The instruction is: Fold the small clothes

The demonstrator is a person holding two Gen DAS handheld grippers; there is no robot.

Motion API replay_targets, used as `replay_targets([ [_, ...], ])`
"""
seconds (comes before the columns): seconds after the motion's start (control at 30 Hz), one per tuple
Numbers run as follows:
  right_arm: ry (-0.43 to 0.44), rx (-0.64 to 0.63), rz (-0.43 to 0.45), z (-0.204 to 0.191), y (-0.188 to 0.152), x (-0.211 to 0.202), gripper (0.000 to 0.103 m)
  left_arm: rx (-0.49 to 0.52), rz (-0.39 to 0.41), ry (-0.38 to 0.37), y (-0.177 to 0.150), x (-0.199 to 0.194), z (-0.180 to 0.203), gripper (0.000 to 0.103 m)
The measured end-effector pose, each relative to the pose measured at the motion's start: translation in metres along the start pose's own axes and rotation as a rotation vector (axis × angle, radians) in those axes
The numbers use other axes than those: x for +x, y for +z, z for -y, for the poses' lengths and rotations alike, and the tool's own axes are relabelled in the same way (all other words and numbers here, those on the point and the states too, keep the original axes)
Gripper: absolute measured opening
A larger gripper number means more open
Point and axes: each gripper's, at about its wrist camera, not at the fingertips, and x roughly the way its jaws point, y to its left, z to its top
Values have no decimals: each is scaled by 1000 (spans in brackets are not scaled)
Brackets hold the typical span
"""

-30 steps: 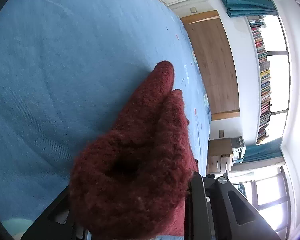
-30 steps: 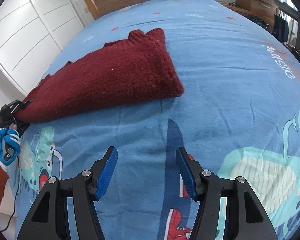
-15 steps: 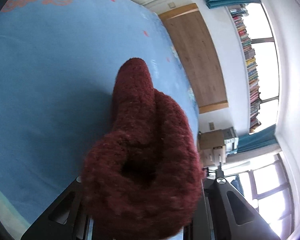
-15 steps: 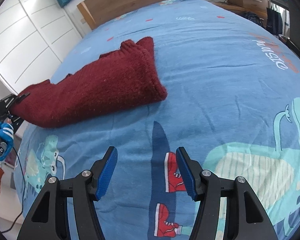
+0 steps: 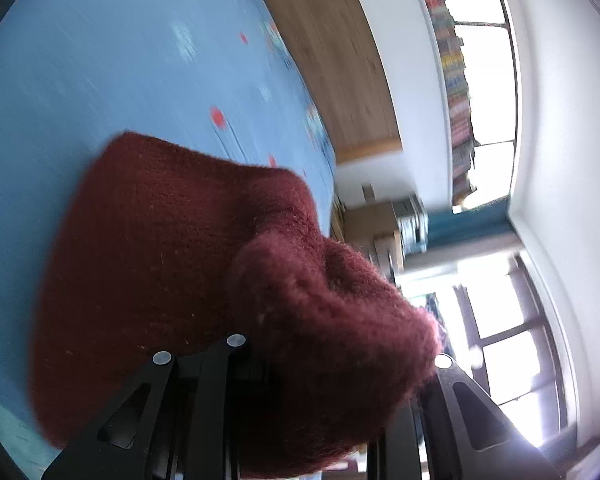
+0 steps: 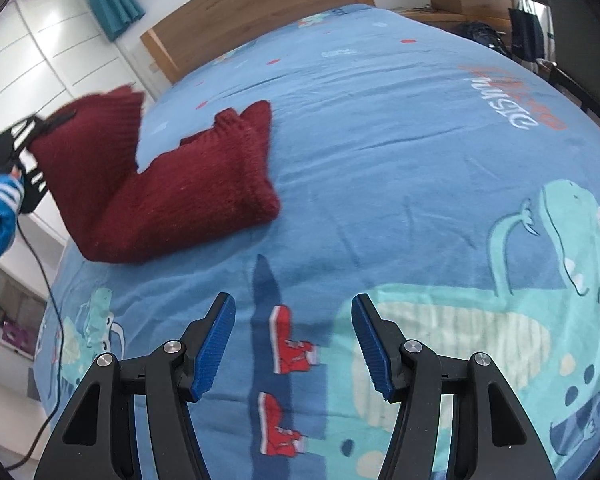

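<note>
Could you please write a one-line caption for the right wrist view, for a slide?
Open right gripper hovers over the dinosaur-print bedsheet while the left gripper lifts one end of a maroon knit garment.

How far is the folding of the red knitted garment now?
Partly done: the dark red knit already lies doubled on the blue bedcover. In hand: the left tongs lift its near end for another fold. Left: laying it down. The right tongs hang open.

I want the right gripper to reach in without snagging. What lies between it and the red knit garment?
In the right wrist view only bare blue bedspread, with its printed dark stripe, separates the open right gripper from the red knit garment.
</note>
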Motion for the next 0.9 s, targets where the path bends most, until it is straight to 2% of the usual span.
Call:
replay_targets([
  [0.13,-14,17,-7,12,-6,-2,63,74,-118,52,-36,56,8,17],
  [0.23,-22,34,-8,22,-10,-4,63,149,-206,148,-67,92,2,17],
  [0.3,-23,46,-6,25,-12,-5,63,236,-252,234,-89,110,-1,17],
  [0.47,-22,71,-10,35,-19,-4,63,369,-296,328,-122,124,-6,17],
  [0.57,-18,85,-12,38,-23,-2,63,399,-293,357,-131,125,2,19],
  [0.73,-18,81,-11,38,-23,-3,63,382,-307,350,-143,120,5,25],
  [0.8,-18,80,-11,38,-23,-4,63,374,-316,336,-146,118,7,31],
  [0.87,-19,81,-12,38,-23,-3,63,364,-328,310,-141,112,7,44],
  [0.9,-20,81,-12,38,-24,-3,63,352,-343,295,-141,114,11,45],
])
